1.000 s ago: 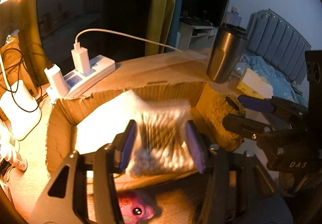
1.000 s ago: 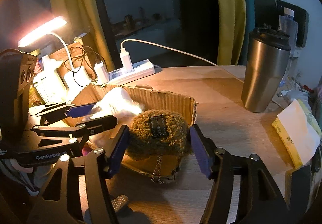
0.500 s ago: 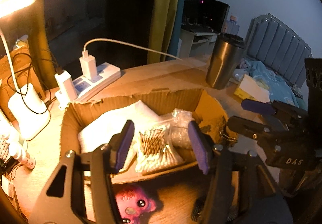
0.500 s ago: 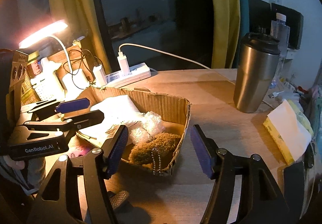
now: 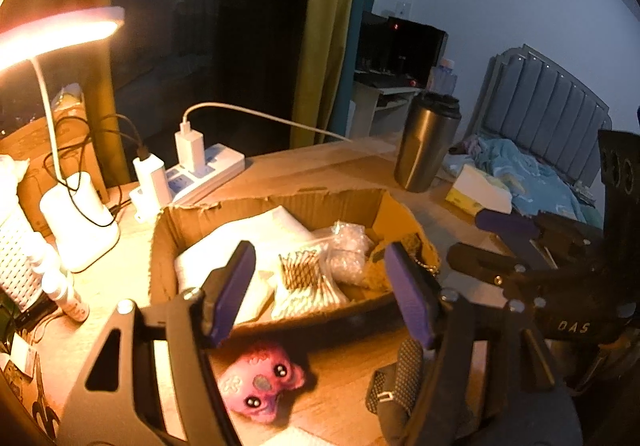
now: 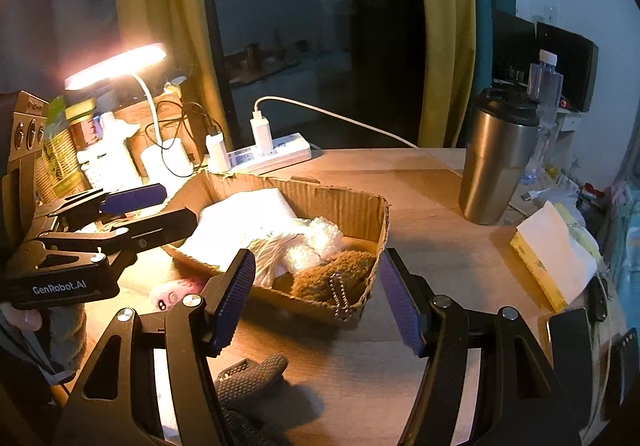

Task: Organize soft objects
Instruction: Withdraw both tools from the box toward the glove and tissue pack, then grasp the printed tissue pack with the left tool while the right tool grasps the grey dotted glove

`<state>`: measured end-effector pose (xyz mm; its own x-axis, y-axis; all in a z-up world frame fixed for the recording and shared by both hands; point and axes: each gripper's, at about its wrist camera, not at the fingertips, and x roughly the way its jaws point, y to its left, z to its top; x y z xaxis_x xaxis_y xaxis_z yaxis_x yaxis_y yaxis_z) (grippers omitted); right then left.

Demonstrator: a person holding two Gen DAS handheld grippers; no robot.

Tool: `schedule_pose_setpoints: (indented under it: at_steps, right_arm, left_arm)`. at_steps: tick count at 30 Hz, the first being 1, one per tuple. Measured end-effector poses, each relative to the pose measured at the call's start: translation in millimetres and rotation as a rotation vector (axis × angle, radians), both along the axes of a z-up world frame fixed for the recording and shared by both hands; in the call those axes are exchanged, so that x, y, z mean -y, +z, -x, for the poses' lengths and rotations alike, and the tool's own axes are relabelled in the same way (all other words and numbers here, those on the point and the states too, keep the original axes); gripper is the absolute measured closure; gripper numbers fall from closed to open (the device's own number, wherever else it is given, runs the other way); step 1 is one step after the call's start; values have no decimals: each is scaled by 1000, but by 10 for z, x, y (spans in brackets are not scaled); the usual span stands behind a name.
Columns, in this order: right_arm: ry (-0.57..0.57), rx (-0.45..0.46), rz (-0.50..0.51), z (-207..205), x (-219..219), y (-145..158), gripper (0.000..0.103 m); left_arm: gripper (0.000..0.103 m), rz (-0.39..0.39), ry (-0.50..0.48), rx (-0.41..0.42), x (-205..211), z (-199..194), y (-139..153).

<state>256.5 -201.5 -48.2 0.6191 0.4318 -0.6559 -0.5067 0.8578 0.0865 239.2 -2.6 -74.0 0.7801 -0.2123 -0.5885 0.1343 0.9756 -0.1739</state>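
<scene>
An open cardboard box [image 5: 320, 201] [image 6: 352, 205] on the wooden desk holds a white soft pack [image 5: 248, 238] [image 6: 240, 217], a bag of cotton swabs [image 5: 304, 282], bubble-wrap pieces [image 5: 348, 250] [image 6: 320, 238] and a brown furry plush with a chain [image 6: 332, 274]. My left gripper [image 5: 320, 290] is open and empty, above the box's near wall. My right gripper [image 6: 316, 298] is open and empty, near the box's front corner. A pink plush [image 5: 260, 378] [image 6: 176, 292] lies on the desk before the box. A dark mesh item [image 5: 400, 378] [image 6: 248, 374] lies beside it.
A steel tumbler [image 5: 424, 145] [image 6: 496, 161] stands right of the box. A tissue pack [image 5: 480, 189] [image 6: 552, 258] lies near the right edge. A power strip with chargers [image 5: 192, 173] [image 6: 268, 153] and a lit desk lamp [image 5: 76, 221] [image 6: 160, 149] sit behind and left.
My left gripper let go of the cotton swab bag into the box and opened. My right gripper released the brown plush into the box. Both have pulled back and risen.
</scene>
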Motion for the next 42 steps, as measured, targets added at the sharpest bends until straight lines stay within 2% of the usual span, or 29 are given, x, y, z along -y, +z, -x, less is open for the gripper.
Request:
schedule_pose_setpoints:
  at_steps: [23, 42]
  right_arm:
    - [12, 27, 30, 690, -171, 33, 36]
    - [23, -47, 57, 985, -268, -398, 36]
  left_arm:
    - [34, 24, 17, 42, -205, 803, 27]
    - [34, 44, 37, -36, -318, 1178, -409]
